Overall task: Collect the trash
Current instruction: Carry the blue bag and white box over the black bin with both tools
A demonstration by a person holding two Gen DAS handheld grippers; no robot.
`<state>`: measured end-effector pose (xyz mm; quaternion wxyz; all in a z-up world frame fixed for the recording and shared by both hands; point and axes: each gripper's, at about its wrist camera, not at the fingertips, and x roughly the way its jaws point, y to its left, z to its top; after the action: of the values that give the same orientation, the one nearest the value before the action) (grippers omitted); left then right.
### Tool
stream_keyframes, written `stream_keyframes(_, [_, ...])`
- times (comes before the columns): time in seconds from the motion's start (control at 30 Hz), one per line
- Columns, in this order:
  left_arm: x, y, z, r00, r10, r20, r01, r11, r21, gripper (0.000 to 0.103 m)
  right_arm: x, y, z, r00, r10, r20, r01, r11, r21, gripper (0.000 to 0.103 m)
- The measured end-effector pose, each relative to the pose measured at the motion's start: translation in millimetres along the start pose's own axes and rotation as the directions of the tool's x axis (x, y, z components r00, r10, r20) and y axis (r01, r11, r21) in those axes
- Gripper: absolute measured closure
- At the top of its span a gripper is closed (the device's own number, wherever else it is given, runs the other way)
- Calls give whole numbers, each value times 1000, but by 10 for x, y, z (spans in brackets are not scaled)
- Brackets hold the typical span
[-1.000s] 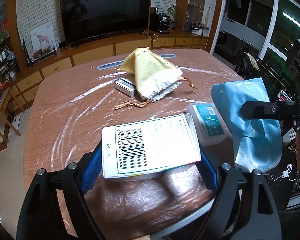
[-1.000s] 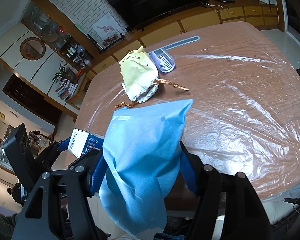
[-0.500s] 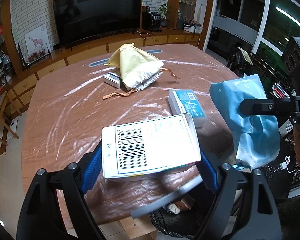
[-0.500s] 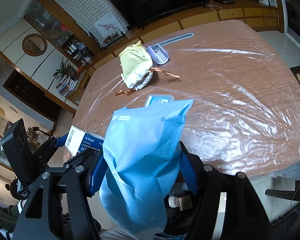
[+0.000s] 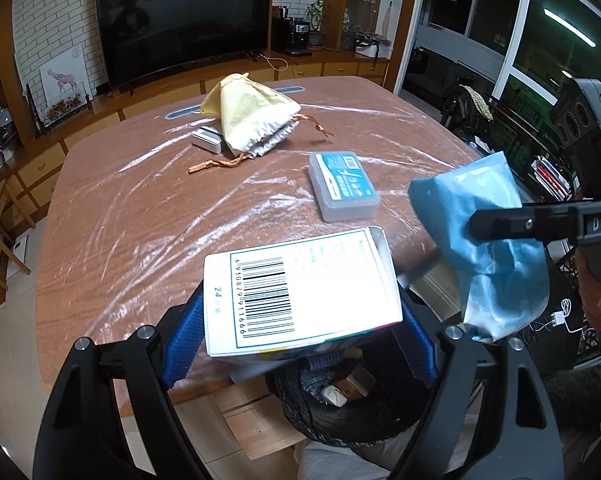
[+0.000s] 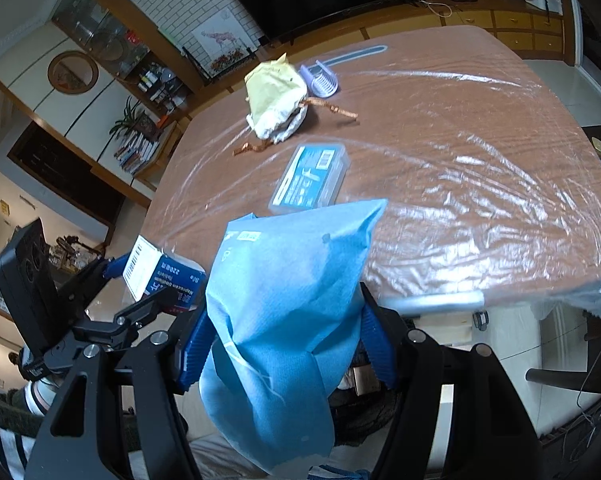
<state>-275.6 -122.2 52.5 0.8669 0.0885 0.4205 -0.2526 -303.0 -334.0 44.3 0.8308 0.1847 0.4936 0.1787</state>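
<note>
- The left claw (image 5: 300, 320) gripped a white carton (image 5: 300, 288) by its sides, barcode up, past the near edge of the bench (image 5: 140, 208).
- The right claw (image 6: 288, 344) clenched a crumpled blue bag (image 6: 284, 320), also off the near edge.
- Only the left view showed a black mesh trash bin (image 5: 340, 412) under the carton, with scraps inside; the right view barely glimpsed it behind the bag.
- Only the right view showed the carton's blue printed side and a lilac scoop (image 6: 320, 78) at the far edge.
- A clear plastic case (image 5: 342, 186) lay near the near edge; a yellow drawstring pouch (image 5: 252, 116) sat towards the far edge.
</note>
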Motion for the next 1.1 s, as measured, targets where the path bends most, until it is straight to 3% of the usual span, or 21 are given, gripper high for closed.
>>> stream_keyframes(0.77, [55,-421,-408,993,-63,-96,70,995,77,18,60,-76,-489,993,-28,-113,28,1000,2,39])
stream_keyframes(1.1, [256,-487,-539,988,-48,-146,62,994,92,18,213,-115,-638,985,-76,-152,71,997,-35,39])
